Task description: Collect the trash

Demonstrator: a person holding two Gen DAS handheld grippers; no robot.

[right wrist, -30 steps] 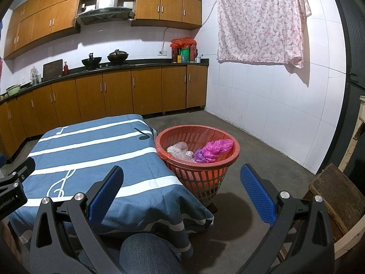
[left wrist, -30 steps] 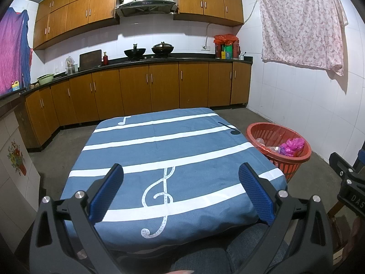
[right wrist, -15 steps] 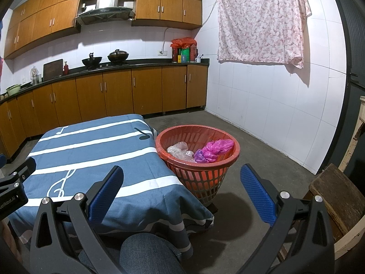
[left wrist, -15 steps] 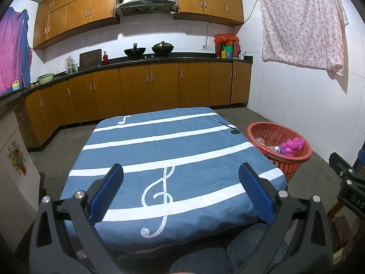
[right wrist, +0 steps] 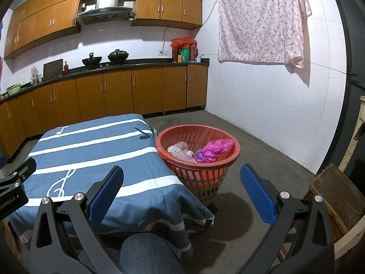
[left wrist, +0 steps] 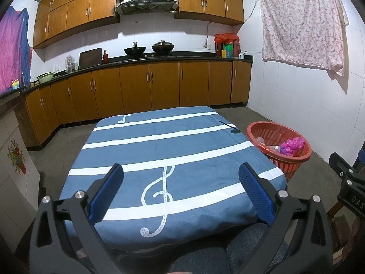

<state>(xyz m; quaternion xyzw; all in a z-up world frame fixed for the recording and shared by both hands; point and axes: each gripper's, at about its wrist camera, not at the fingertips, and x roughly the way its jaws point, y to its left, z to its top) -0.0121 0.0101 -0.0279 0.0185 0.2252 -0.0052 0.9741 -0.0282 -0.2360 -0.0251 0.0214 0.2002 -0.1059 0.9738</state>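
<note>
A red plastic basket (right wrist: pixel 225 172) stands on the floor at the table's right side; it also shows in the left wrist view (left wrist: pixel 296 157). Inside lie a pink plastic bag (right wrist: pixel 217 147), a purple bit and clear crumpled plastic (right wrist: pixel 179 149). My left gripper (left wrist: pixel 181 190) is open and empty, held above the near edge of the table with the blue music-note cloth (left wrist: pixel 159 150). My right gripper (right wrist: pixel 181 191) is open and empty, held near the table's front right corner, short of the basket.
Wooden kitchen cabinets (left wrist: pixel 148 86) run along the back and left walls. A floral cloth (right wrist: pixel 260 20) hangs on the white tiled right wall. A wooden stool (right wrist: pixel 335 196) stands at my right. A person's knee in jeans (right wrist: pixel 146 253) shows below.
</note>
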